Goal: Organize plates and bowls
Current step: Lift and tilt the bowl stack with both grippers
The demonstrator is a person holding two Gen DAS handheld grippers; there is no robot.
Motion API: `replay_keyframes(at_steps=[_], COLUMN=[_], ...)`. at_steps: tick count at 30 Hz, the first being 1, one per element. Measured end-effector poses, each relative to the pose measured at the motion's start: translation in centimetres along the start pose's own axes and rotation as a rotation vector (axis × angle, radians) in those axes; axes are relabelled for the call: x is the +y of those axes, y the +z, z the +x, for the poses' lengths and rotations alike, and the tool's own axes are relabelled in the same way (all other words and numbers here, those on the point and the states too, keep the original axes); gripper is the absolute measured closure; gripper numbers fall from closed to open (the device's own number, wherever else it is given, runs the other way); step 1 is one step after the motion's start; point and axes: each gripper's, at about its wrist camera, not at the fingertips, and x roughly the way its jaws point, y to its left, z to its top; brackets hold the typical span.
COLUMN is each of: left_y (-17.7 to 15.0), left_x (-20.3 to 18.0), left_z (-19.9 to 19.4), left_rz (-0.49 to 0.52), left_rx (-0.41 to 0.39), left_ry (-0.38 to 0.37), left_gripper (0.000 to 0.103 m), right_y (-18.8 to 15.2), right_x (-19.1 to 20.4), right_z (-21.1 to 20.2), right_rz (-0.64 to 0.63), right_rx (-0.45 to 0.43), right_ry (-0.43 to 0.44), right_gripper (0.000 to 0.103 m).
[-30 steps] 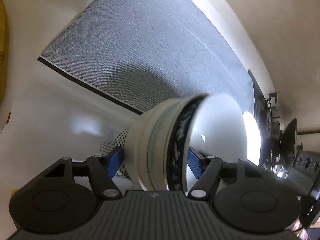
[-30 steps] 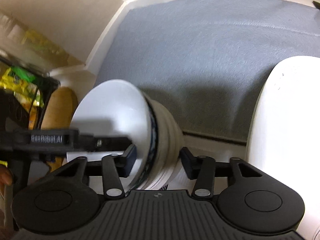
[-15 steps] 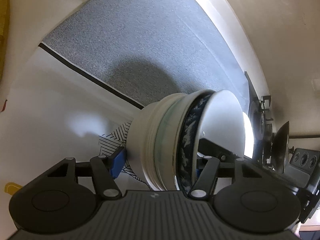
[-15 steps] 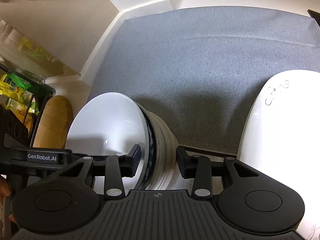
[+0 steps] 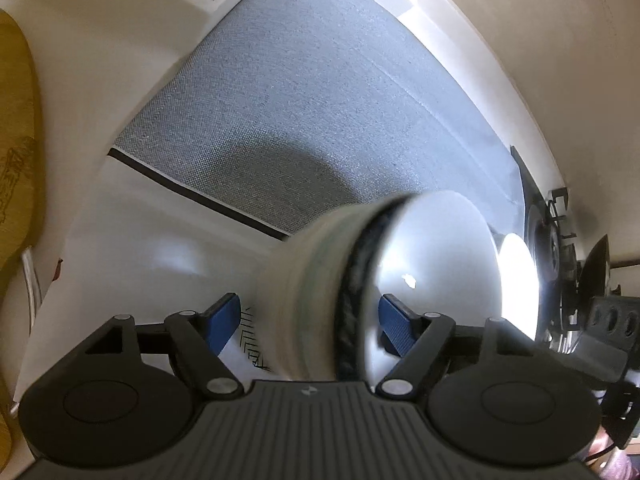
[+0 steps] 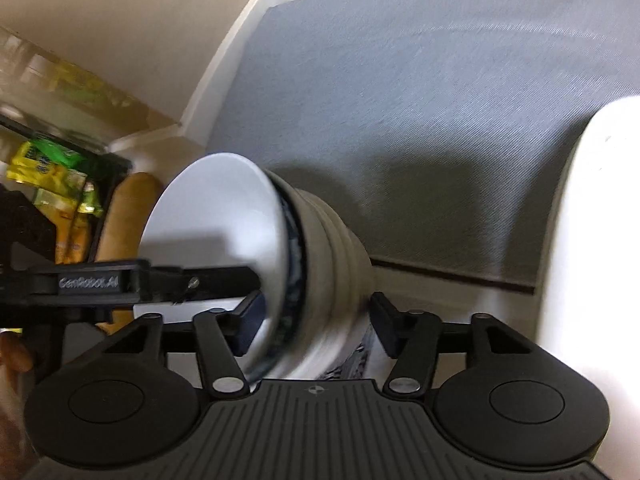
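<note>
A stack of nested bowls [image 5: 360,292], white with a dark blue patterned rim on the inner one, is held on its side between both grippers above a grey mat [image 5: 320,100]. In the left wrist view my left gripper [image 5: 310,320] has its blue pads on either side of the stack. In the right wrist view the stack [image 6: 304,264] sits between my right gripper's [image 6: 316,316] black fingers. The left gripper's arm [image 6: 120,284] crosses in front of the bowl's white inside. A large white plate [image 6: 600,240] lies at the right.
A wooden board [image 5: 16,140] stands at the far left. A stove burner and knobs [image 5: 568,264] are at the right. A black rack with yellow and green packets [image 6: 52,184] and a brown loaf-like object [image 6: 120,216] are at the left of the right wrist view.
The bowl stack has shifted with both grippers and blurs from motion. The mat and plate have slid in view as the cameras tilted.
</note>
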Motion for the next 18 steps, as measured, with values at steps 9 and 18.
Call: replay_keyframes(at_steps=[9, 18], left_y=[-0.6, -1.3], left_x=[1.4, 2.1], left_z=[-0.9, -2.5], left_rz=[0.056, 0.019], left_rx=[-0.042, -0.107], left_ry=[-0.063, -0.102], left_gripper=[0.022, 0.022], right_y=[-0.3, -0.4], right_x=[-1.5, -1.0], right_z=[0.3, -0.2], right_rz=[0.072, 0.032], right_rx=[-0.003, -0.040], right_ry=[0.094, 0.094], right_gripper=[0.045, 0.055])
